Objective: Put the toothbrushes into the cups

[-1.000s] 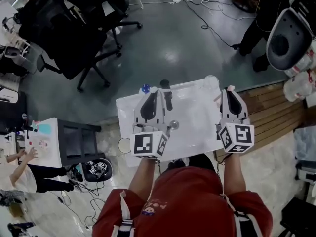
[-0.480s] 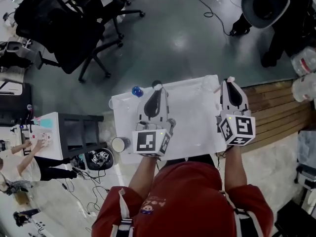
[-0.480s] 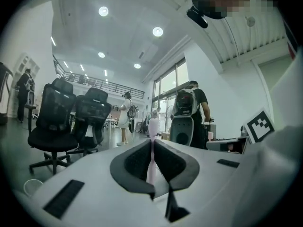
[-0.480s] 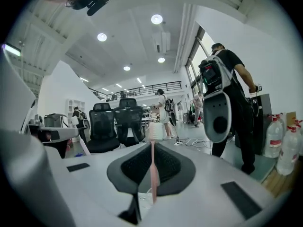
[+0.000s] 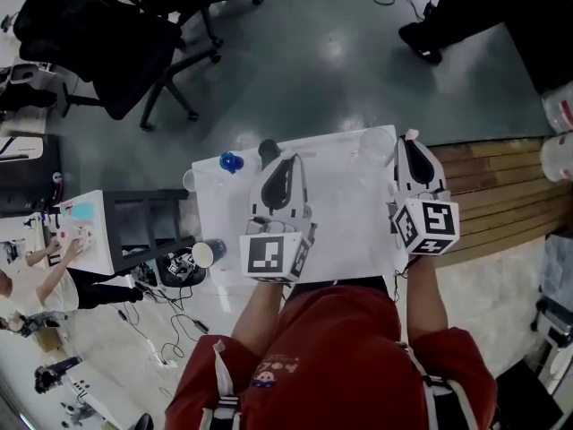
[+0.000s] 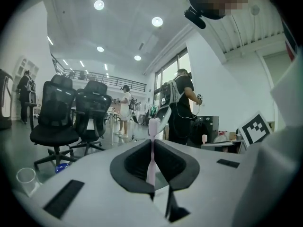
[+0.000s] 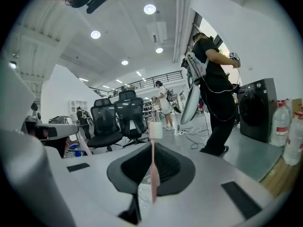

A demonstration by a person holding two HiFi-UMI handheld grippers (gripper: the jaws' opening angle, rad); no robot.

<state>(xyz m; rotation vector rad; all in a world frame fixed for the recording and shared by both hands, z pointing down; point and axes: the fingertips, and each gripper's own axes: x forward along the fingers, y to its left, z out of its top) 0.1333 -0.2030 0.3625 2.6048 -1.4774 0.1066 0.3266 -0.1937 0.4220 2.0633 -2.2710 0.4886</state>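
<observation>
My left gripper (image 6: 152, 150) is shut on a pale pink toothbrush (image 6: 152, 141) that stands upright between its jaws, bristle head on top. My right gripper (image 7: 152, 174) is shut on another pink toothbrush (image 7: 153, 164), also upright. In the head view the left gripper (image 5: 284, 163) hovers over the middle of the white table (image 5: 354, 213), just right of a dark cup (image 5: 268, 150). The right gripper (image 5: 412, 143) is at the table's far right corner, beside a clear cup (image 5: 373, 142). Another clear cup (image 5: 190, 180) stands at the table's left edge and also shows as the clear cup (image 6: 26, 177) low in the left gripper view.
A blue object (image 5: 231, 161) lies on the table's far left part. Black office chairs (image 5: 107, 34) stand beyond the table. A low white side table (image 5: 85, 240) and a small cup (image 5: 204, 253) are to the left. Wooden flooring (image 5: 501, 186) lies to the right. A person (image 7: 215, 93) stands ahead on the right.
The head view has swung, so the table sits further left and higher. The left gripper has shifted from left of the dark cup to its right. Both still hold their toothbrushes.
</observation>
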